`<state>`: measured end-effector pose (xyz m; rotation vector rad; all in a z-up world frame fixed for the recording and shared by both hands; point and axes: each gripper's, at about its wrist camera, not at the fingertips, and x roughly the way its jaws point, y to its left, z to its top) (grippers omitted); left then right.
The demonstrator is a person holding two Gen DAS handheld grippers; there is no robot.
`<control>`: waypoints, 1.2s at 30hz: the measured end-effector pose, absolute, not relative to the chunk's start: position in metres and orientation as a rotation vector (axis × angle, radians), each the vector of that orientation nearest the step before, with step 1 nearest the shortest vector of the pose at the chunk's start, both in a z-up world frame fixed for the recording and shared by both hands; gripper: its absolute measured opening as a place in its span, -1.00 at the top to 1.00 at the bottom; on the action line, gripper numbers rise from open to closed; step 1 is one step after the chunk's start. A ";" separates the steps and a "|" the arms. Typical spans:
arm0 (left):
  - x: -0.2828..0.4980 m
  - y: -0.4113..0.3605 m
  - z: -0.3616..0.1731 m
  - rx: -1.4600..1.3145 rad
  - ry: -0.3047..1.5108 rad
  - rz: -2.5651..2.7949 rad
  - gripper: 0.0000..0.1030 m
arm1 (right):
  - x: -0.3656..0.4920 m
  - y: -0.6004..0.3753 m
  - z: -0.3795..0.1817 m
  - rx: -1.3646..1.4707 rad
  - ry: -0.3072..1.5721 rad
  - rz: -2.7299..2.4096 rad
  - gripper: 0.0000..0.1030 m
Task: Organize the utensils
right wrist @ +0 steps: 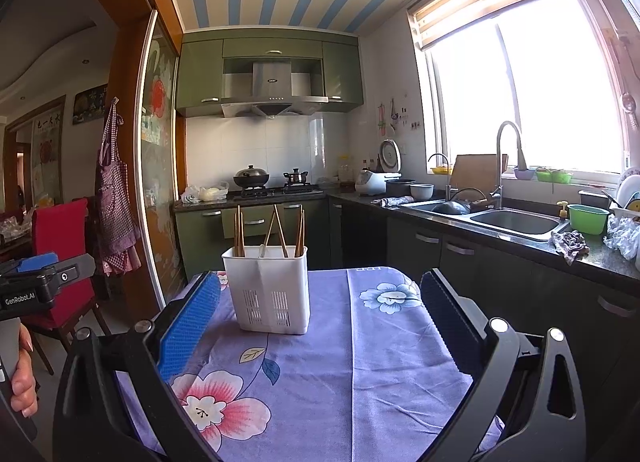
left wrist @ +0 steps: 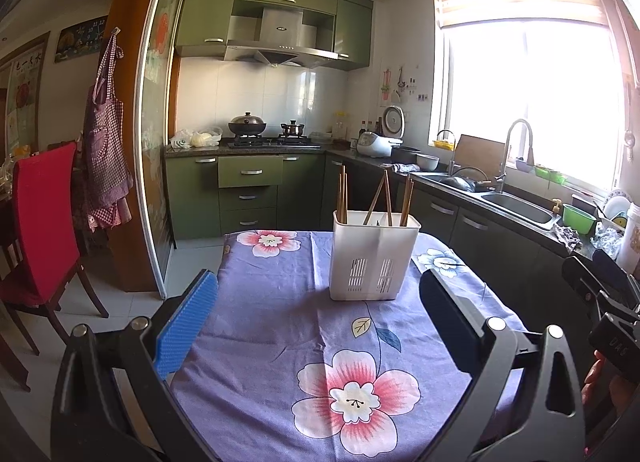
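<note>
A white slotted utensil holder stands upright on the table with the purple floral cloth. Several wooden chopsticks stick up from its compartments, some leaning. My left gripper is open and empty, hanging over the near half of the cloth with the holder just beyond its fingertips. My right gripper is also open and empty, with the holder ahead and slightly left of centre. The left gripper's body shows at the left edge of the right wrist view, held by a hand.
A red chair stands left of the table. Green cabinets, a stove with pots and a counter with a double sink run behind and to the right. A green bowl and a rice cooker sit on the counter.
</note>
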<state>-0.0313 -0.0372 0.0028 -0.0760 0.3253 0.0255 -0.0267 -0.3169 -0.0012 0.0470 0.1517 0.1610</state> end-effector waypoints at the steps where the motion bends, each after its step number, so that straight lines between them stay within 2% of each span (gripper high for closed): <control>1: -0.032 -0.037 0.003 -0.081 0.328 0.024 -0.86 | -0.026 -0.317 -0.002 0.047 0.151 0.161 -0.91; 36: -0.037 -0.038 0.006 -0.092 0.326 0.026 -0.86 | -0.027 -0.322 -0.004 0.046 0.155 0.176 -0.91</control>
